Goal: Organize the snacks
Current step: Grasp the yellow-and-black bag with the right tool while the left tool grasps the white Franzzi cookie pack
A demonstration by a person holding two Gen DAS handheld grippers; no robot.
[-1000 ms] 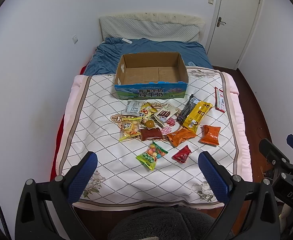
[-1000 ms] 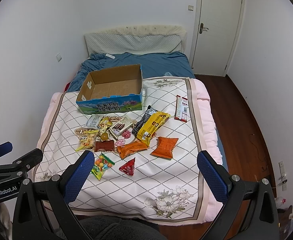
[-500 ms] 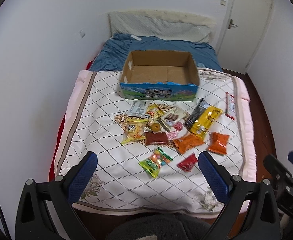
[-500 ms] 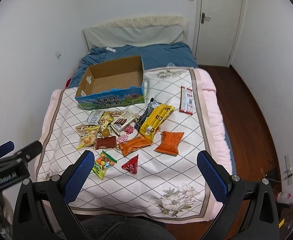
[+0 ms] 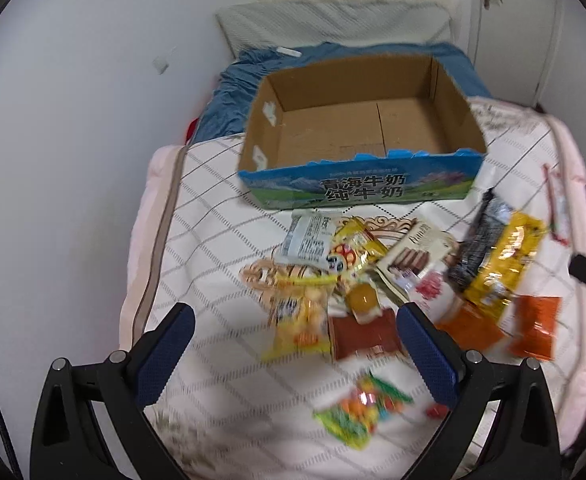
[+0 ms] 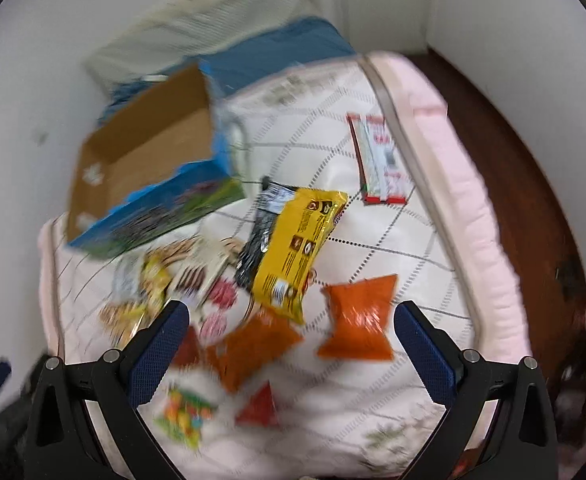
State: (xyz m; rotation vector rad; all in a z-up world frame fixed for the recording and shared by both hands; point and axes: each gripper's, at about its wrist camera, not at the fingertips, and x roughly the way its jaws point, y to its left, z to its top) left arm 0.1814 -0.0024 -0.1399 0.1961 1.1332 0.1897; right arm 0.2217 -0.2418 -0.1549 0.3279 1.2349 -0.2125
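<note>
Both the left gripper (image 5: 293,344) and right gripper (image 6: 291,336), jaws spread and empty, have closed in on the snacks (image 5: 397,276) scattered just before the empty cardboard box (image 5: 361,128), so a first pick looks imminent.

Box: open cardboard box (image 5: 363,128), blue printed front, upright at far side, nothing inside.
Snack pile: mixed packets just near of the box, some overlapping.
Yellow packet (image 6: 299,252): overlaps black packet (image 6: 263,240).
Orange packet (image 6: 359,328): lies flat, right.
Red-edged bar (image 6: 379,160): far right, apart.
</note>
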